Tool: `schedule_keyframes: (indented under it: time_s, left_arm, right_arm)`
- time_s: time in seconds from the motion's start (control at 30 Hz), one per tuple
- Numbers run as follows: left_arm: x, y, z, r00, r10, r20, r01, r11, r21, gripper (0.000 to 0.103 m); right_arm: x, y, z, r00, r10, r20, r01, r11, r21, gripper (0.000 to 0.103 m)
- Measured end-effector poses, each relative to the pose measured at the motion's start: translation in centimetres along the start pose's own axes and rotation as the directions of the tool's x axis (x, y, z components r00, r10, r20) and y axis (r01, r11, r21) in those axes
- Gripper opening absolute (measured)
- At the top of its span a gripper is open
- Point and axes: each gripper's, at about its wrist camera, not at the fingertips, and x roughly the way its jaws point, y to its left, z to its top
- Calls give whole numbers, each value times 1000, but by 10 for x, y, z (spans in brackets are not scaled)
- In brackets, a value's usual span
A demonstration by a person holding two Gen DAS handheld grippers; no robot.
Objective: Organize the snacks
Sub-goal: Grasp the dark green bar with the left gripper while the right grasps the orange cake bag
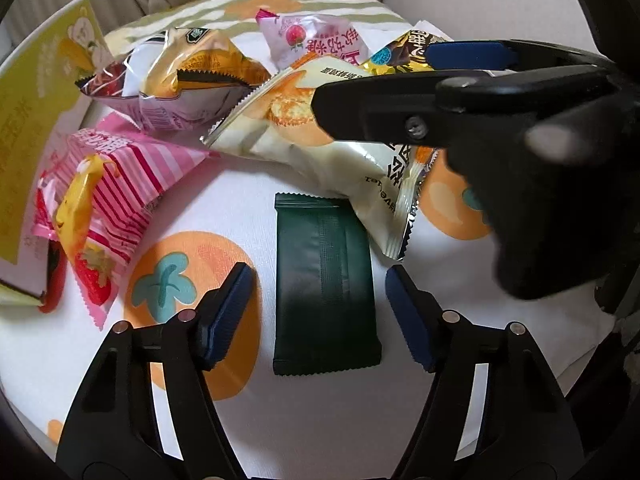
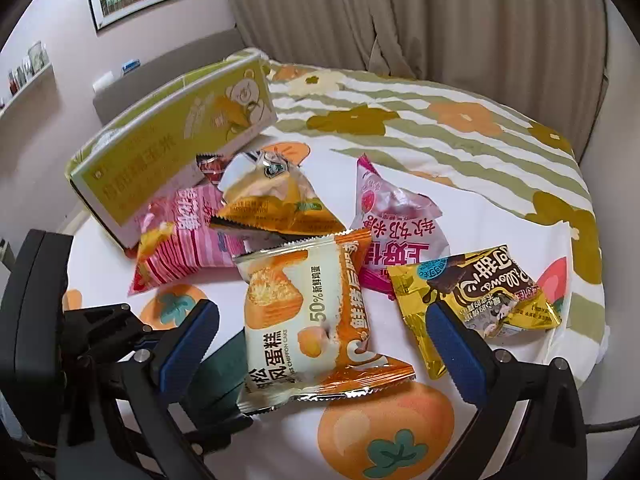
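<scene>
Through the left wrist view, my left claw (image 1: 318, 316) is spread wide and holds nothing, its blue pads standing either side of a dark green packet (image 1: 326, 292) that lies flat on the bed cover (image 1: 224, 208); I judge I have lined up this way so the pads can close on the packet's long edges. The packet's far corner is tucked under a cream chiffon cake bag (image 1: 320, 136), so lifting it may drag that bag along. To the left a pink striped bag (image 1: 116, 192) leans against a yellow-green box (image 1: 36, 112), which I take to be where the snacks should go. My right claw (image 1: 472, 76) reaches across above the pile from the right. Through the right wrist view, that right claw (image 2: 324, 340) is also spread and empty, straddling the chiffon cake bag (image 2: 304, 320) without clearly touching it; I judge it is placed to take that bag off the green packet (image 2: 224, 368). A gold chocolate bag (image 2: 480, 300) sits just beside its right pad, a pale pink bag (image 2: 396, 228) lies behind, and the box (image 2: 172, 148) stands open-sided at the far left, near the pile.
</scene>
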Motion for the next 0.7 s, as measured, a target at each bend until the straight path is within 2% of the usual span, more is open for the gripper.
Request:
schedule_keyframes:
  time_s: [0.1, 0.17, 0.27, 0.47, 0.63, 0.7]
  left_arm:
    - [2, -2, 1, 999, 41, 4, -41, 998, 39, 53]
    - [2, 1, 4, 999, 40, 5, -40, 999, 37, 42]
    - [3, 3, 6, 1000, 31, -3, -31, 998, 47, 42]
    - [-2, 13, 5, 999, 47, -11, -47, 998, 31, 41]
    - [-5, 31, 3, 997, 70, -17, -70, 998, -4, 41]
    - [-7, 38, 1, 997, 75, -18, -75, 997, -16, 41]
  right_arm:
    - [3, 1, 1, 1000, 6, -9, -6, 1000, -17, 103]
    - [8, 1, 2, 1000, 1, -23, -2, 1000, -27, 103]
    - [14, 1, 3, 999, -3, -38, 2, 1000, -27, 102]
    - [31, 9, 4, 996, -2, -87, -3, 998, -57, 87]
    - [42, 10, 3, 993, -1, -119, -5, 999, -49, 85]
    - [45, 10, 2, 992, 5, -130, -11, 999, -42, 78]
